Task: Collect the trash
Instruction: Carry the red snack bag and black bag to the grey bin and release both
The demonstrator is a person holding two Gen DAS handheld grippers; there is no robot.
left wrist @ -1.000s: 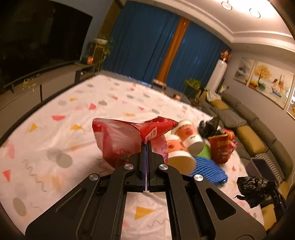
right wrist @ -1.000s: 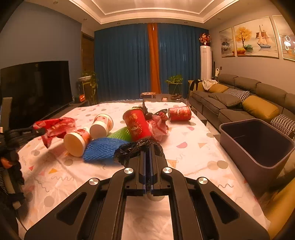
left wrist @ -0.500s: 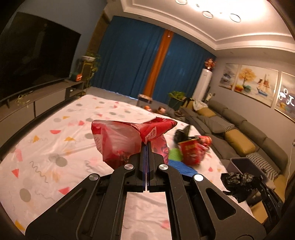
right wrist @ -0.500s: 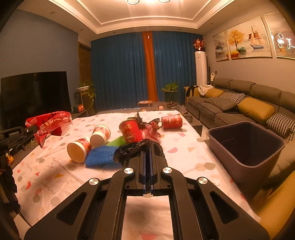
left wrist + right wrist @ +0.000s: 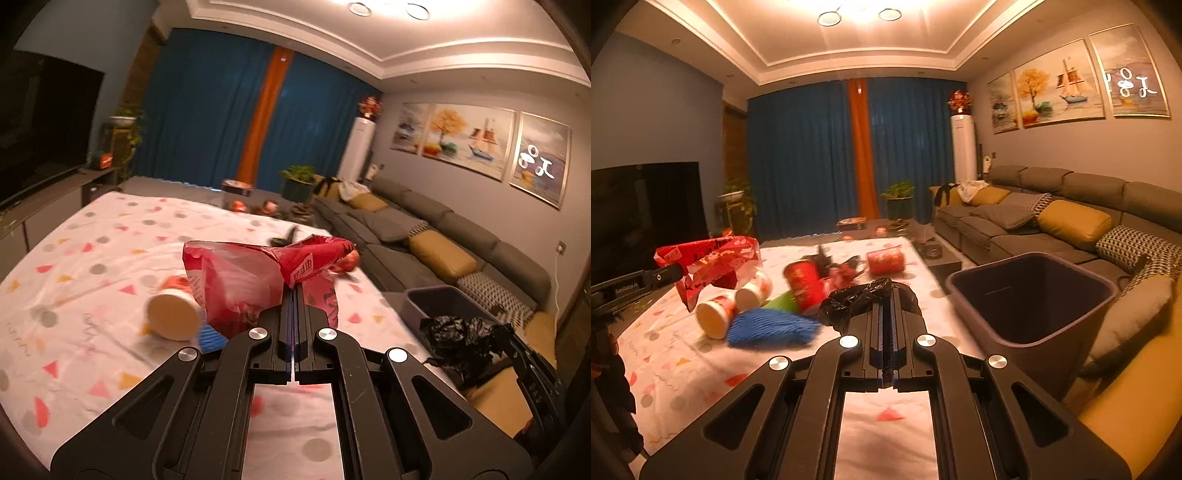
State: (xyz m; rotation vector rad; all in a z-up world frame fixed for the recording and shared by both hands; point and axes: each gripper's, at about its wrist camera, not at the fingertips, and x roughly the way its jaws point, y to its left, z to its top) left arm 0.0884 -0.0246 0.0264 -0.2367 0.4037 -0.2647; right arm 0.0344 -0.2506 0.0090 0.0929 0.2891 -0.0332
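My left gripper is shut on a red plastic bag, held up above the patterned tablecloth. In the right wrist view the same red bag hangs at the left on the left gripper. My right gripper is shut on a crumpled black plastic bag, seen in the left wrist view as the black bag at the right. The dark trash bin stands open beside the table, just right of the right gripper; the bin also shows past the table edge.
On the table lie paper cups, a blue mesh piece, a green piece, a red can, another red can and red wrappers. A grey sofa runs along the right wall. A TV stands left.
Both grippers have swung right and risen a little with their bags. The bin has come closer in the right wrist view and now shows in the left wrist view.
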